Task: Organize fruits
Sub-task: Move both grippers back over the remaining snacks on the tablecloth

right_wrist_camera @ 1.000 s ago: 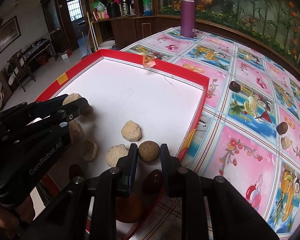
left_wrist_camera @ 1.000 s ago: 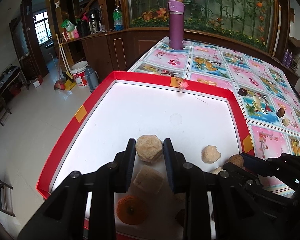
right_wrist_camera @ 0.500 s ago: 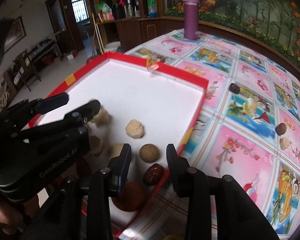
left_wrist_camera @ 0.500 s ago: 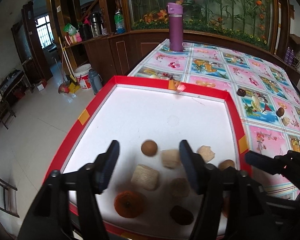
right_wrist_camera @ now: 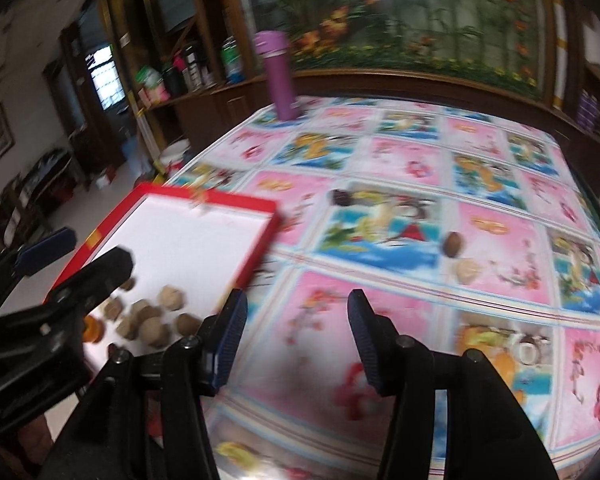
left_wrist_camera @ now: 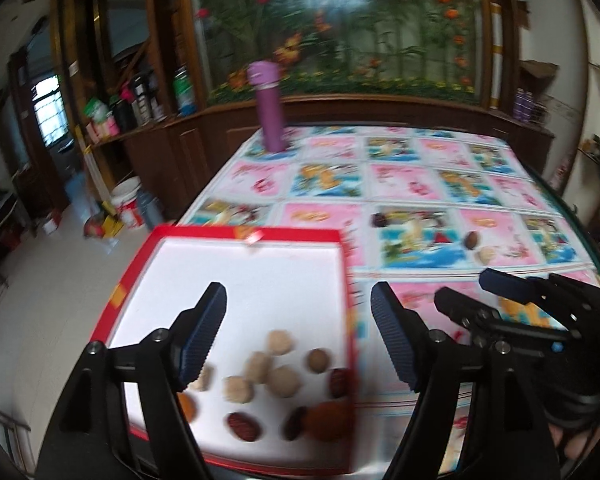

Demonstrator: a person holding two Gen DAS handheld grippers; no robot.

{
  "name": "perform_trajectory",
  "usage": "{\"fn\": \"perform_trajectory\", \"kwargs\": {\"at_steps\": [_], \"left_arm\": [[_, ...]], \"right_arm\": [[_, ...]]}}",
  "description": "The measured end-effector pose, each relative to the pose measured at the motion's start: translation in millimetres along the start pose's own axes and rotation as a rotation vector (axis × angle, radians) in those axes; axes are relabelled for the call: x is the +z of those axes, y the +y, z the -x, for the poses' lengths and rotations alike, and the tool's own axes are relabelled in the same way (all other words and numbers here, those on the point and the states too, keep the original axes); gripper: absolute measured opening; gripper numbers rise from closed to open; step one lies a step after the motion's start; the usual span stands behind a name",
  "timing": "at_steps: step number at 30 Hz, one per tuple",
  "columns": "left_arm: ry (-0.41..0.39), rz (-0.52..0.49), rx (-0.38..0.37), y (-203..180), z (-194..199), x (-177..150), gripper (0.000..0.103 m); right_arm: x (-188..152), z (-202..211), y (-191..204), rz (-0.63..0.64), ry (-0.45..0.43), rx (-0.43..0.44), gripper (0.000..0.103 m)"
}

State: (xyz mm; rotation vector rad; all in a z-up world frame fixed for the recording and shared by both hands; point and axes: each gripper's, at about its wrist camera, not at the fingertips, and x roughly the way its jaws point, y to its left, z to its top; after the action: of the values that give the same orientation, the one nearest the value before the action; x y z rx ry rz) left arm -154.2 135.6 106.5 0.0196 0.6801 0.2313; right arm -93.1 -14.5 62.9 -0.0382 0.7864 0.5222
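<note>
right wrist view: right gripper point(right_wrist_camera: 296, 336) has just been spreading, empty; blur could cause a missed pinch on the brown round nut point(right_wrist_camera: 454, 244) touching its pale neighbour point(right_wrist_camera: 469, 269).

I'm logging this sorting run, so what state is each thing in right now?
Left gripper: jaws have just been opening, nothing between them.
Right gripper: jaws have just been opening, empty.
Red tray: flat on the table, fruits clustered at its near end.
Purple flask: upright, cap on.
Dark fruit: loose on the tablecloth.
Brown fruit: on the cloth, next to the pale piece.
</note>
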Motion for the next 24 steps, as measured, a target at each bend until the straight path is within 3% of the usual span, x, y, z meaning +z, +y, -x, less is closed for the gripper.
{"fn": "perform_trajectory", "kwargs": {"at_steps": [12, 24], "left_arm": [[-0.003, -0.165, -0.130, -93.3, 8.1, 12.8, 0.077], [0.036, -0.239, -0.209, -154.7, -11.0, 22.0, 0.077]], "right_arm": [[1.7, 36.8, -114.0, -0.224, -0.071, -0.092, 0.052], [1.9, 63.4, -192.0, -0.317, -0.101, -0.178, 0.053]]}}
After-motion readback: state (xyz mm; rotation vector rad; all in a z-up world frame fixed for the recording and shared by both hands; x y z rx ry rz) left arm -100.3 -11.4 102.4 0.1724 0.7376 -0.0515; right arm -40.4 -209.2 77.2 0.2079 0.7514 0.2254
